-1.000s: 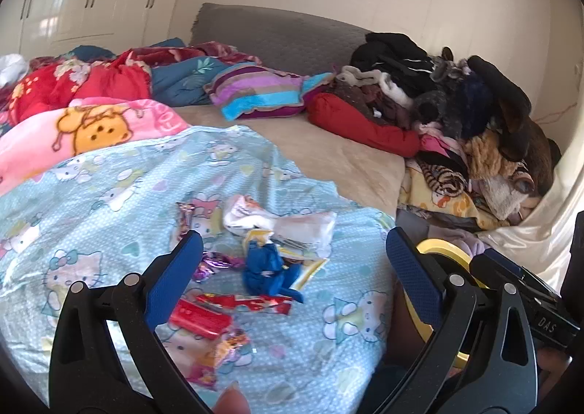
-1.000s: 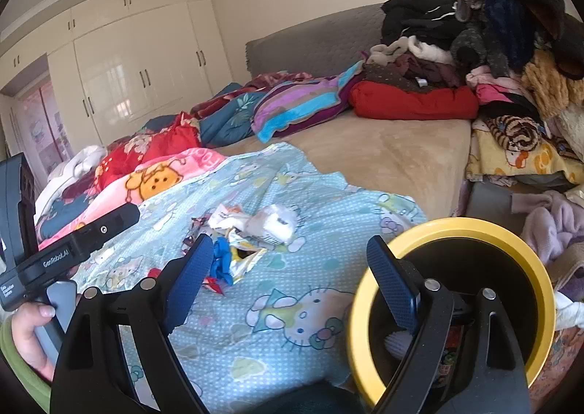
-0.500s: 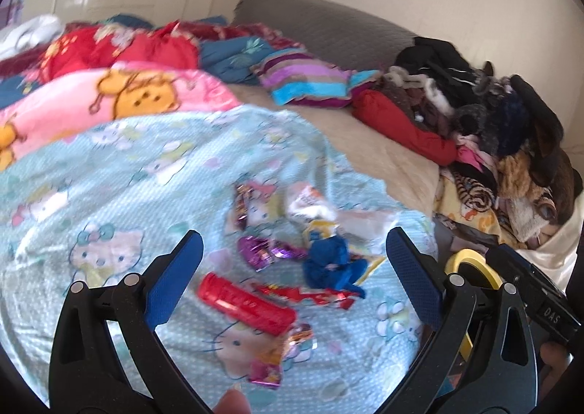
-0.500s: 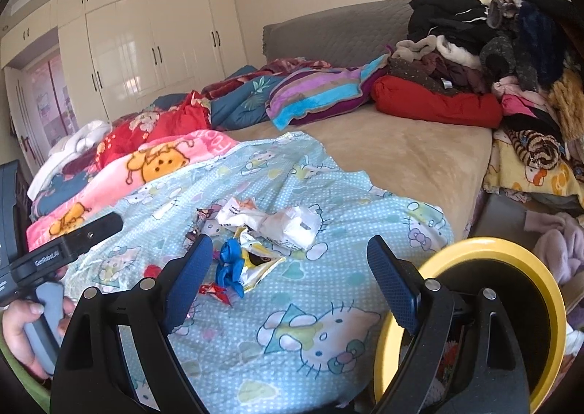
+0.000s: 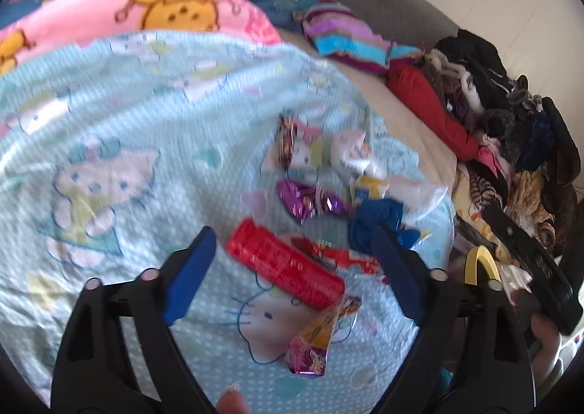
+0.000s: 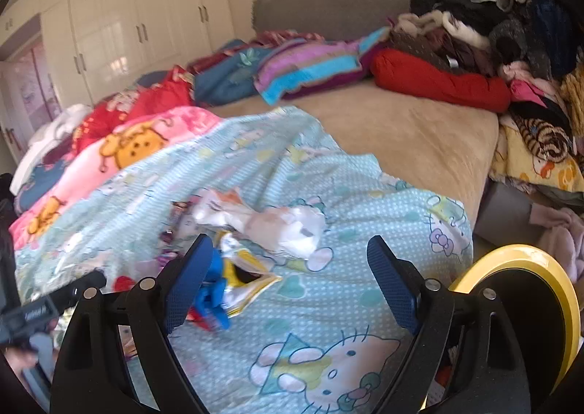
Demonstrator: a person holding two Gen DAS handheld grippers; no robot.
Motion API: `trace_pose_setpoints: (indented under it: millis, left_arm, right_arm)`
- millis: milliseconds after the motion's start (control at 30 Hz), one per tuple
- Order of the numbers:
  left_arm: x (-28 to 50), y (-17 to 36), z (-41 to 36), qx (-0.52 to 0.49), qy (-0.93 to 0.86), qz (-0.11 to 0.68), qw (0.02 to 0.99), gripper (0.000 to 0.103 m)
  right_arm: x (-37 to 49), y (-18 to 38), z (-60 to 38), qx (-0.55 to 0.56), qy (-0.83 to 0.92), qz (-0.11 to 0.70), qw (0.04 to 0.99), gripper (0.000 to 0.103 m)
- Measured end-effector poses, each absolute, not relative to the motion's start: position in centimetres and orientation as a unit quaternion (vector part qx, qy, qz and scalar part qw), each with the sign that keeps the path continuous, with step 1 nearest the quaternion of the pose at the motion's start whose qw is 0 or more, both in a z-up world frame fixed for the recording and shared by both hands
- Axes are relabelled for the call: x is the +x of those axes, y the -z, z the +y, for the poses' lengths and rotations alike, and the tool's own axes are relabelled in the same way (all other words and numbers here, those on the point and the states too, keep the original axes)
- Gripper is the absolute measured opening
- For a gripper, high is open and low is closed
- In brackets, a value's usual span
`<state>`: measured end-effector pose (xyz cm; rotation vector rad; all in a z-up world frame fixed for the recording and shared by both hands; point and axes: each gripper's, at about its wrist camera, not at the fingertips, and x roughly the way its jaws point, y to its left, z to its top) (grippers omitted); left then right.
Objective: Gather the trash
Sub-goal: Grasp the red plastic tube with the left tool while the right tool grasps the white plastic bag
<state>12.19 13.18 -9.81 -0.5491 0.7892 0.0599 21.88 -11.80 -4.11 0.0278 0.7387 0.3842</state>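
Observation:
Trash lies on a light blue cat-print blanket [image 5: 127, 144]: a red tube [image 5: 284, 268], a purple wrapper [image 5: 306, 198], a crumpled blue piece [image 5: 376, 228], white wrappers [image 5: 354, 155] and a pink-gold wrapper [image 5: 317, 341]. My left gripper [image 5: 292, 242] hovers low over the red tube, its jaws closing. The tube lies between the blue pads, and neither pad touches it. My right gripper [image 6: 288, 253] is open and empty above the blanket. Beyond its left finger lie the blue piece [image 6: 211, 290], a yellow wrapper [image 6: 244, 275] and a white wrapper [image 6: 277, 224].
A yellow-rimmed bin [image 6: 529, 286] stands off the bed's edge at lower right, its rim [image 5: 478, 264] also in the left wrist view. Piled clothes [image 6: 492, 31] fill the right side. Pink and red blankets [image 6: 127, 136] lie left, bare tan mattress [image 6: 401, 133] behind.
The left gripper dropped closer to the trash pile, rolled, and its jaws narrowed around the red tube. The right gripper moved toward the pile, and the yellow bin slid to the view's right edge.

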Motion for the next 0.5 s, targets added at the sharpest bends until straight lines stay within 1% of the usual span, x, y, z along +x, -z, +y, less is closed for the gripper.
trace_pose_setpoints:
  millis: [33,133,333,467,500]
  left_arm:
    - [12.2,10.2,13.0,-0.267,-0.025,0.385,0.883,0.067]
    - [12.5,11.4,12.7,-0.292,-0.009,0.400,0.869,0.060]
    - [12.9,12.7,12.4,-0.319,0.008,0.411,0.854,0.060]
    - [12.9,13.7,13.0,-0.346,0.004,0.416,0.841,0.060]
    - [12.9,13.9,13.1,-0.351,0.004,0.415,0.839,0.058]
  right_arm:
    - [22.4,4.5,-11.7,0.014,-0.182,0.365,0.913,0.084]
    - [23.8,5.5,-11.6,0.018,-0.177,0.380,0.908,0.084]
    - [26.6,7.4,-11.1,0.048,-0.187,0.410,0.891,0.084]
    - [28.0,8.7,-10.0,0.043,-0.189,0.425,0.884,0.083]
    - [28.2,8.9,-9.8,0.042,-0.191,0.427,0.883,0.083]
